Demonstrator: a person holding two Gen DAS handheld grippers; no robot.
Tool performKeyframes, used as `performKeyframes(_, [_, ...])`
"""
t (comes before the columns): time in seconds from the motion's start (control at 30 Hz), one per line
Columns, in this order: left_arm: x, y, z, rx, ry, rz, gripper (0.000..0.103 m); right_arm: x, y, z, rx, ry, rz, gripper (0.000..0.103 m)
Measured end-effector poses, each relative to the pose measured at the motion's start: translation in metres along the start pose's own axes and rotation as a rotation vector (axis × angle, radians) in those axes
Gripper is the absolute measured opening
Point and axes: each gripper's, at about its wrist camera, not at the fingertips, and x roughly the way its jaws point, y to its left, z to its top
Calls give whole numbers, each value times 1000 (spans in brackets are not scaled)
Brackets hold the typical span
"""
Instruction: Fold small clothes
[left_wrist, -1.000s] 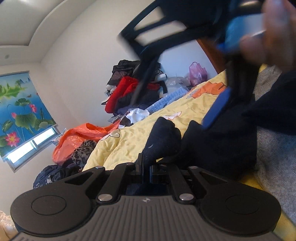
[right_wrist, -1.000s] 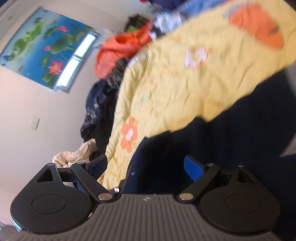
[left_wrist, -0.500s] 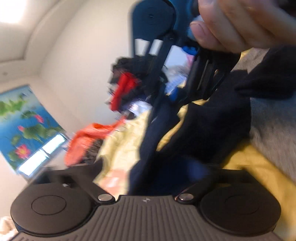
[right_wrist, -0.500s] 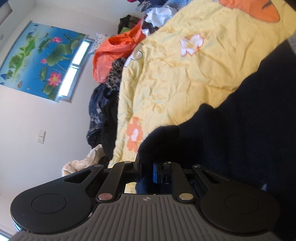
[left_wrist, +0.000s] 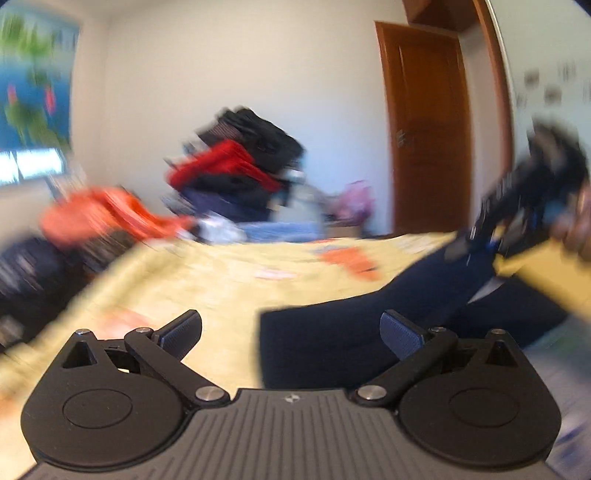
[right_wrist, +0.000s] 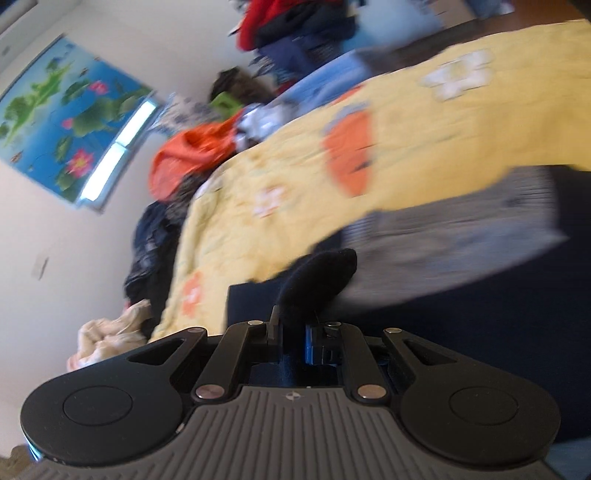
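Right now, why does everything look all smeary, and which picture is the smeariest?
Left wrist view is blurriest: the pile of red and black clothes and yellow flowered bedspread streak sideways from motion, while the left gripper, jaws open, stays sharp. Right wrist view smears less; the right gripper pinching the dark navy garment is crisp. Both fisheye views bend straight edges.

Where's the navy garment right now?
The navy garment lies on the yellow bedspread, right of centre in the left wrist view, just ahead of the open left tongs; the right tongs pinch a fold of it.
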Motion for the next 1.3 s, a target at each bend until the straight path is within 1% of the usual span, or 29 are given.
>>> performKeyframes(0.07, [12,-7,4,-77,17,-69,103,-17,-19,-2,13,-24,-24,18])
performKeyframes(0.13, [25,-16,4,-129,33,-120,103,-30,-32,-2,22,-43,-34,17])
performKeyframes(0.27, [55,-33,3,-194,81,-175,103,-56,-52,-3,21,-70,-58,17])
performKeyframes(0.37, [78,-36,9,-264,130,-165,103,-78,-69,-3,16,-95,-74,17])
performKeyframes(0.43, [100,-22,15,-361,175,-144,103,-90,-85,-3,29,-109,-91,17])
performKeyframes(0.47, [113,-13,16,-418,204,-149,103,-94,-94,-3,39,-113,-100,17])
performKeyframes(0.53, [142,-2,16,-512,295,-181,103,-94,-108,-4,53,-104,-117,17])
performKeyframes(0.6, [163,2,15,-541,367,-202,103,-91,-117,-6,48,-90,-135,16])
performKeyframes(0.67, [177,4,12,-563,418,-152,103,-91,-123,-10,50,-89,-126,16])
performKeyframes(0.77, [192,3,7,-543,487,-123,103,-91,-131,-8,61,-92,-121,16])
performKeyframes(0.8, [196,2,4,-529,511,-118,99,-91,-133,-6,65,-96,-119,15])
performKeyframes(0.83, [199,1,3,-507,515,-109,88,-93,-134,-4,63,-99,-114,15])
performKeyframes(0.87, [201,-1,4,-474,512,-100,69,-93,-133,-3,56,-104,-105,15])
performKeyframes(0.9, [204,-3,5,-435,532,-94,10,-94,-131,-2,46,-108,-94,15])
performKeyframes(0.93, [209,-3,5,-421,574,-94,9,-96,-127,-1,32,-116,-85,14])
performKeyframes(0.97, [208,-3,8,-419,568,-87,9,-99,-125,-1,18,-128,-73,14])
performKeyframes(1.0, [205,-7,13,-377,553,-90,9,-100,-127,0,4,-139,-73,12])
performKeyframes(1.07, [199,-15,23,-276,517,-84,9,-92,-147,1,43,-111,-170,12])
performKeyframes(1.1, [199,-18,23,-244,517,-70,9,-89,-155,0,59,-102,-198,12])
performKeyframes(1.13, [202,-20,22,-217,532,-58,9,-89,-158,-5,68,-108,-190,12])
performKeyframes(1.17, [203,-20,19,-207,538,-44,8,-89,-156,-9,59,-114,-155,12])
performKeyframes(1.2, [205,-20,17,-206,540,-43,8,-88,-154,-12,39,-116,-138,12])
performKeyframes(1.27, [209,-18,10,-207,541,-25,8,-78,-160,-13,46,-87,-191,11])
performKeyframes(1.3, [209,-18,9,-215,532,-27,8,-75,-163,-14,55,-87,-188,11])
